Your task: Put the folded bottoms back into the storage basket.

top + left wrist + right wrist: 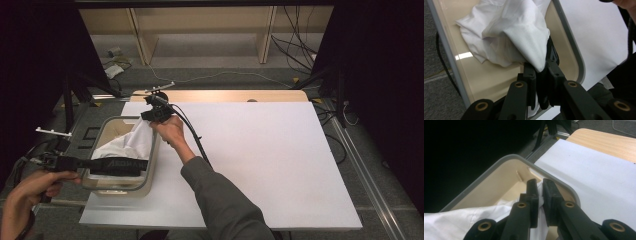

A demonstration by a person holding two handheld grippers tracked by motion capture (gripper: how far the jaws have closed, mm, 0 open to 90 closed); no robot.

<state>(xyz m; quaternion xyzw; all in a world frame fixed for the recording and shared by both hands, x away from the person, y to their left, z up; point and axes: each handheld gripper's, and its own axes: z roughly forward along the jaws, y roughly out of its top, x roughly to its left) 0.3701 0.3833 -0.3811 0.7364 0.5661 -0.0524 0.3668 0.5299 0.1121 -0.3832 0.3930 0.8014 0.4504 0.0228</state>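
Two-handed handling of a white cloth [131, 141] at a grey-rimmed, cream-walled bin [152, 165] that stood at the left edge of the white table cover [260, 160].

Nearest the camera in the high view, the person's left hand [35, 187] held the left gripper [142, 166] roughly level across the bin's near end, its long body pointing from the table's left edge toward the right. In the left gripper view its jaws stood pressed nearly together on a fold of the cloth [524, 37], which draped over and between them; the bin's floor [486, 80] lay beneath.

Farther off, the right forearm in a grey sleeve [225, 200] crossed the cover to the bin's far right corner, where the right gripper [156, 115] was raised just above the rim. In the right gripper view its jaws were pinched on a thin gather of the cloth [540, 192], with the rounded corner of the bin [514, 157] just behind them.

The cloth thus ran lengthwise along the bin, from the near pinch up to the far one, its bulk sagging inside against the far left wall. The bare cover lay to the right of both grippers, so the cloth would probably have to be carried sideways over the right rim; the right gripper stood nearer that rim.

Beyond the table lay the floor with loose cables [295, 55].
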